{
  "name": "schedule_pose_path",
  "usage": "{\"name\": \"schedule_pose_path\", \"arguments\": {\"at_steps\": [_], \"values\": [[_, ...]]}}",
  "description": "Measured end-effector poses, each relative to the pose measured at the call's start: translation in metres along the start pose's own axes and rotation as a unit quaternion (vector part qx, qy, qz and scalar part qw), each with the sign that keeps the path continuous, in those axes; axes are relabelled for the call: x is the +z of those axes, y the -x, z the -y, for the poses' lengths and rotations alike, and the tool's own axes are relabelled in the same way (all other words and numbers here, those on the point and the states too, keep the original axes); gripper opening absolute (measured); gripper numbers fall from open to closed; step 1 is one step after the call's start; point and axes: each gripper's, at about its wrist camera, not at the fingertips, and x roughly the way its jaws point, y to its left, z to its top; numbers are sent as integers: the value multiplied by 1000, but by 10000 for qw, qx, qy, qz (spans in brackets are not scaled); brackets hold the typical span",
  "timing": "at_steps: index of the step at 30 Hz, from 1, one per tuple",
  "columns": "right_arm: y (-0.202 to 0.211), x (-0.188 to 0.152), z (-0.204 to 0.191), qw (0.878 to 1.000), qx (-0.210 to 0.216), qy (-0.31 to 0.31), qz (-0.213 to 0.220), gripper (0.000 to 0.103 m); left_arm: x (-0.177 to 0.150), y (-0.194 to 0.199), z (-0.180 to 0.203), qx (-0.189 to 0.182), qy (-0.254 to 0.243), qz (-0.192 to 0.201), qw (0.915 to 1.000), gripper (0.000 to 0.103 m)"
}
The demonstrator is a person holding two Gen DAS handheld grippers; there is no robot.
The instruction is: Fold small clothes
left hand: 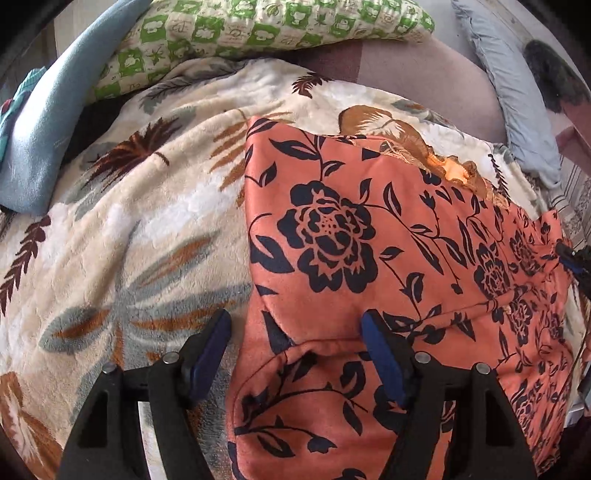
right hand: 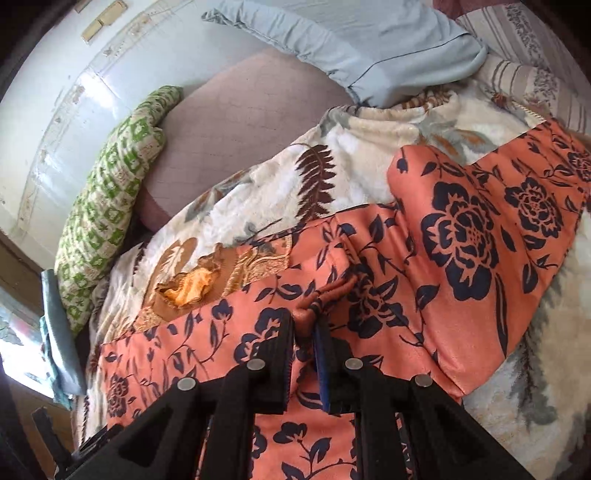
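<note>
Right gripper [right hand: 304, 326] pinches floral garment [right hand: 454, 236], fingertips half buried

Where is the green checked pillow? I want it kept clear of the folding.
The green checked pillow lies at the far edge of the leaf-print blanket, beyond the orange floral garment; top in the left wrist view.

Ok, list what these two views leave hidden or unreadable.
- Left wrist view: the orange floral garment runs off the bottom and right edges, so its full shape is unknown.
- Right wrist view: how much cloth the right tongs pinch is hidden by their fingers.
- Left wrist view: dark object, top right, blurred.
</note>
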Motion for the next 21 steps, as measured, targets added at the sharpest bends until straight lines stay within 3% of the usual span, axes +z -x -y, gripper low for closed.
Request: {"name": "schedule_pose_path", "arguments": {"at_steps": [3,8,10,14,15,18,21], "values": [[9,0,7,9991,-11,-243,359,14,0,1,2,-149,-4,-12,9999,74],[25,2,-5,9955,-263,18,908,14,-1,1,4,-112,-84,-47,9999,74],[29,6,-2,9951,-19,-117,981,14,0,2,3,-155,-20,-52,9999,74],[-14,7,-6,9965,802,-98,-221,14,1,11,3,-369,-3,104,9993,74],[-28,4,-8,9948,862,-61,-543,14,2,14,4,-417,-47,158,9990,74],[-65,-11,-4,9907,501,-4,-1264,15,1,16,8,-437,-194,239,9986,77],[-58,-7,6,9877,841,-165,-1308,13,-2,1,12,-189,-293,-50,9994,79]]}}
